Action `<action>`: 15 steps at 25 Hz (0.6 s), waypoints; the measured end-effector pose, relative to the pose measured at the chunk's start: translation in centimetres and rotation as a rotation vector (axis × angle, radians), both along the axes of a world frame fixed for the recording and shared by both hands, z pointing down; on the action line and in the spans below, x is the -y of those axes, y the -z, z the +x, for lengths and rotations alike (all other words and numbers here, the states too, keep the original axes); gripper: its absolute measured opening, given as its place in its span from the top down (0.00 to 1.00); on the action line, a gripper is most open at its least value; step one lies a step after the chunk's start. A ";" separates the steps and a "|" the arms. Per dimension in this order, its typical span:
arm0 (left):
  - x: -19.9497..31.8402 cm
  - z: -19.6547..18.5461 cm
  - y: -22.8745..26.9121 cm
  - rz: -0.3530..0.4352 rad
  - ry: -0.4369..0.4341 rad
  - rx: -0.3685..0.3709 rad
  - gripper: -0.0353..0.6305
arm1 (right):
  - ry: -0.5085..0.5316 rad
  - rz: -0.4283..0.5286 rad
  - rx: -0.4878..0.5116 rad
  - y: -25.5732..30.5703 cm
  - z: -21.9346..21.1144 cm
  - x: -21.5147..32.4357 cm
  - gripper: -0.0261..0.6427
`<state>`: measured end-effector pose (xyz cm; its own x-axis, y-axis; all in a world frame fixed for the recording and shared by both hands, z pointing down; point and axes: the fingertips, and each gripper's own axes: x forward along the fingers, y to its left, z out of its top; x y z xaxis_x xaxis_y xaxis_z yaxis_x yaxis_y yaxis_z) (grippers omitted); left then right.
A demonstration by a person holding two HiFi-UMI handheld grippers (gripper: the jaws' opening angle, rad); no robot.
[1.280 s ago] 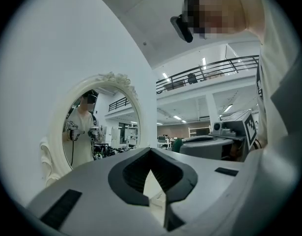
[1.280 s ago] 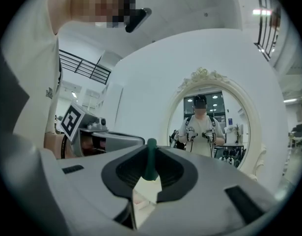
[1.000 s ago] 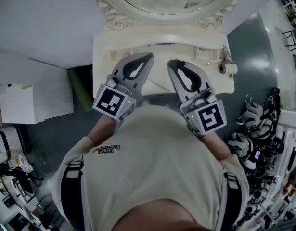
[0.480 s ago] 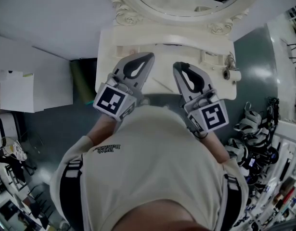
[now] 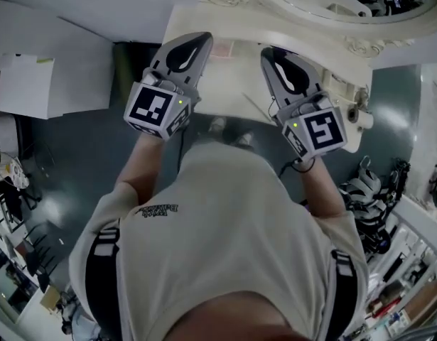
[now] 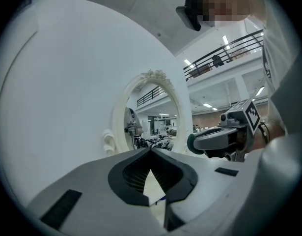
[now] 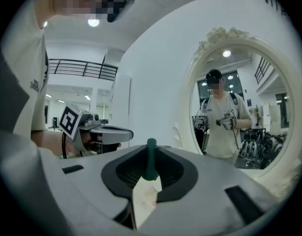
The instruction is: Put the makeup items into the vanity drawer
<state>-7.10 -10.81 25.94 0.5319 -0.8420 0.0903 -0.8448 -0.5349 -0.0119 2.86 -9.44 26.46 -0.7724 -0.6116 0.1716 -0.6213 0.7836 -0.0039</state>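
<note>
Moved over vanity (image 5: 232,80), right hand-held gripper (image 5: 274,52) clamps green item (image 7: 151,159).

The left hand-held gripper (image 5: 195,42) and right hand-held gripper (image 5: 276,54) have advanced over the vanity (image 5: 234,80).

- Cream short-sleeved T-shirt (image 5: 225,247), with small dark chest print (image 5: 158,209); lettering too small to read.
- Black shoulder straps with pale stripes (image 5: 104,275), one on each side.
- Left gripper (image 5: 199,41) and right gripper (image 5: 273,54): pale grey moulded shells with teardrop-shaped black openings.
- Fingers (image 6: 87,191): smooth grey outside, black ribbed lining (image 6: 133,173) inside, small black rectangular slots on top.
- Left marker cube (image 5: 155,109) and right marker cube (image 5: 323,132): black-and-white square patterns.
- Small green light (image 5: 181,102) beside each cube.
- Thin dark cable (image 7: 64,142) loops under the left cube.
</note>
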 end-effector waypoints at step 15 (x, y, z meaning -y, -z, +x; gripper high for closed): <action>5.2 -7.5 -14.2 -0.265 0.112 -0.020 0.93 | 0.147 -0.158 -0.226 -16.2 -12.0 8.9 0.87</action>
<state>-14.64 -16.04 40.13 0.4408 -0.8440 0.3054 -0.8975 -0.4206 0.1329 -9.10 -18.31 42.63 -0.7818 -0.4485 0.4332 -0.5004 0.8658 -0.0068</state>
